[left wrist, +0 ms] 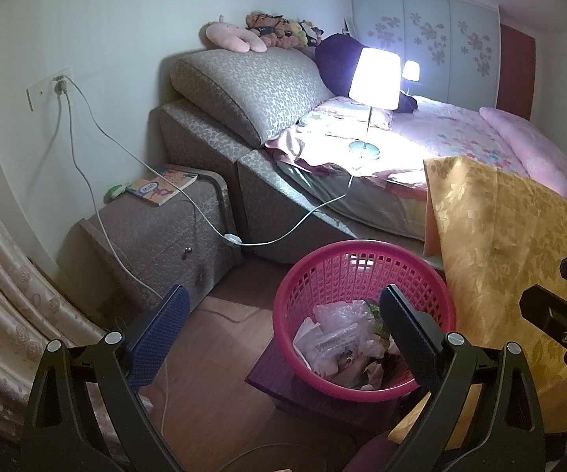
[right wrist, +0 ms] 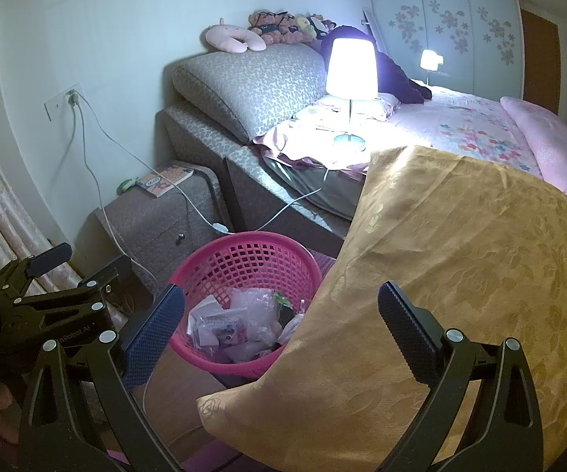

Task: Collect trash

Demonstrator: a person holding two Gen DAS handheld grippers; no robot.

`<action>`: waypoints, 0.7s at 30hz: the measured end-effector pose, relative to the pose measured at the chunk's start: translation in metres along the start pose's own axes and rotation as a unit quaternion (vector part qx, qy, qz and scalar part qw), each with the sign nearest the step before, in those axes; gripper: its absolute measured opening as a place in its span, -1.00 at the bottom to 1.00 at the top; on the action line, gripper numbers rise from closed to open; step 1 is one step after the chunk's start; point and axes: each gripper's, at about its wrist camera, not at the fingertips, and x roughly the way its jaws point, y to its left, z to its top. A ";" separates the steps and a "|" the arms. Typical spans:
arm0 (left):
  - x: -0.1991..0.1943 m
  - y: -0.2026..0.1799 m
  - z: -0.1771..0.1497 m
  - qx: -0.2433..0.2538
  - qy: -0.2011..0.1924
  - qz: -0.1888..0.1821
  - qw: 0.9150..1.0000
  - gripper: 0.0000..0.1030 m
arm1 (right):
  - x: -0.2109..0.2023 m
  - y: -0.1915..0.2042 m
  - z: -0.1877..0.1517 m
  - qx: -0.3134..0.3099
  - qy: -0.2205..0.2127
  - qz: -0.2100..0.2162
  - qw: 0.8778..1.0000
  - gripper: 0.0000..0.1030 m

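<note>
Fingers of the left gripper [left wrist: 283, 328] stand wide apart and hold nothing; in the left wrist view its right-hand finger overlaps the near rim of the pink basket [left wrist: 362, 249] while the other hangs over the wooden floor [left wrist: 220, 338]. The right gripper [right wrist: 281, 324] is likewise spread open and empty, its fingers framing the basket's right side and the gold patterned cloth [right wrist: 440, 275] that drapes down beside it. The left gripper also shows at the left edge of the right wrist view, just beside the right one. Inside the basket lies the trash [left wrist: 342, 342]: crumpled clear plastic, printed wrappers and scraps of paper, filling the lower part. The basket appears to stand on a dark purple stand [left wrist: 275, 377], touching the gold cloth on one side. Behind it a white cable [left wrist: 291, 232] with an inline switch runs across the floor gap up to a wall socket [left wrist: 60, 85]. A padded bedside cabinet [left wrist: 157, 236] carries a book [left wrist: 163, 185]. Farther back a lit lamp [left wrist: 374, 78] stands on the bed [left wrist: 460, 133], which has pink floral bedding, and plush toys [left wrist: 279, 29] sit on the headboard in front of a flowered wardrobe [left wrist: 425, 35].
</note>
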 end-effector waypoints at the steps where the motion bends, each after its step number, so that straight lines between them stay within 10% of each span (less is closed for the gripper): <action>1: 0.000 0.000 0.000 0.000 0.000 0.000 1.000 0.81 | 0.000 0.000 0.001 0.000 0.000 0.000 1.000 0.86; 21: 0.003 0.000 -0.004 0.001 0.002 0.000 1.000 0.81 | 0.003 0.005 -0.006 0.000 0.005 0.002 1.000 0.86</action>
